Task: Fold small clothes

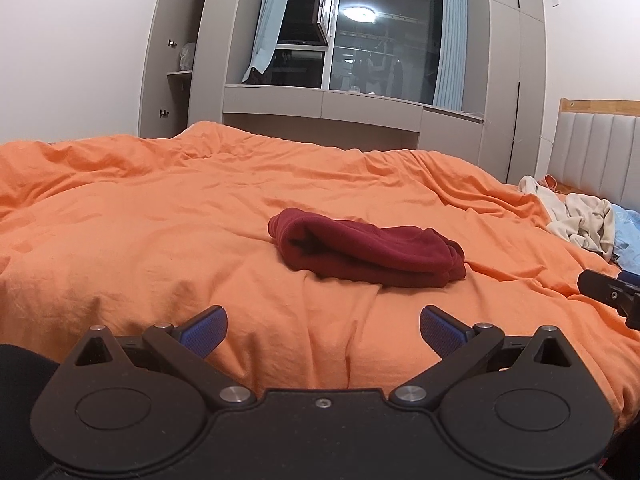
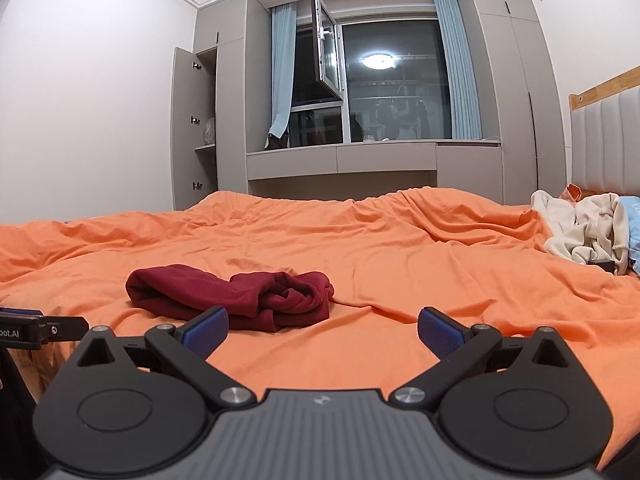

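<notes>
A dark red garment lies folded into a thick bundle on the orange duvet, a short way beyond my left gripper. That gripper is open, its blue pads wide apart with only bedding between them. In the right wrist view the same red garment sits ahead and to the left of my right gripper, which is also open and holds nothing. The right gripper's edge shows at the right border of the left wrist view, and the left gripper's edge shows at the left border of the right wrist view.
A heap of cream clothes and something light blue lie at the right by the padded headboard. Beyond the bed stand grey cabinets, one door open, around a dark window.
</notes>
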`<move>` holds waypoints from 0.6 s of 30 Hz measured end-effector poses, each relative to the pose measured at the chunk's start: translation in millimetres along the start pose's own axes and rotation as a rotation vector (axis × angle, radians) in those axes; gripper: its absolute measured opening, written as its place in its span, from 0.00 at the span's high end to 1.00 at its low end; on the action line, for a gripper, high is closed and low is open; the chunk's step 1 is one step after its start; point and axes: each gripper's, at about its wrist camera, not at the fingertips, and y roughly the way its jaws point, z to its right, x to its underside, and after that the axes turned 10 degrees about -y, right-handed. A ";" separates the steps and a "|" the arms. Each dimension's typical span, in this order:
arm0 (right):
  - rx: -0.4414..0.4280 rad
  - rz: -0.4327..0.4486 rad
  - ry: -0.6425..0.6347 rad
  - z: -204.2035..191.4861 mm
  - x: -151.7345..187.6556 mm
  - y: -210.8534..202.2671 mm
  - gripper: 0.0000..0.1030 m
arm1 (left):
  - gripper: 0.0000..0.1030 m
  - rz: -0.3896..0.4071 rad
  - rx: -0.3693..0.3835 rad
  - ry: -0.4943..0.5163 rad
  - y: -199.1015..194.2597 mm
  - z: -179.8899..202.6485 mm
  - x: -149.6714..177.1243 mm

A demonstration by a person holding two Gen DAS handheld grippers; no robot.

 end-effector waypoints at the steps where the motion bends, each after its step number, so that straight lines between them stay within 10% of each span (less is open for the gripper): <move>1: 0.000 -0.001 -0.001 -0.3 0.0 0.3 0.00 | 0.01 0.000 -0.001 -0.001 0.1 0.1 -0.1; 18: -0.001 -0.008 -0.001 -0.1 1.0 2.2 0.00 | 0.01 0.002 -0.008 -0.010 2.6 0.5 -1.7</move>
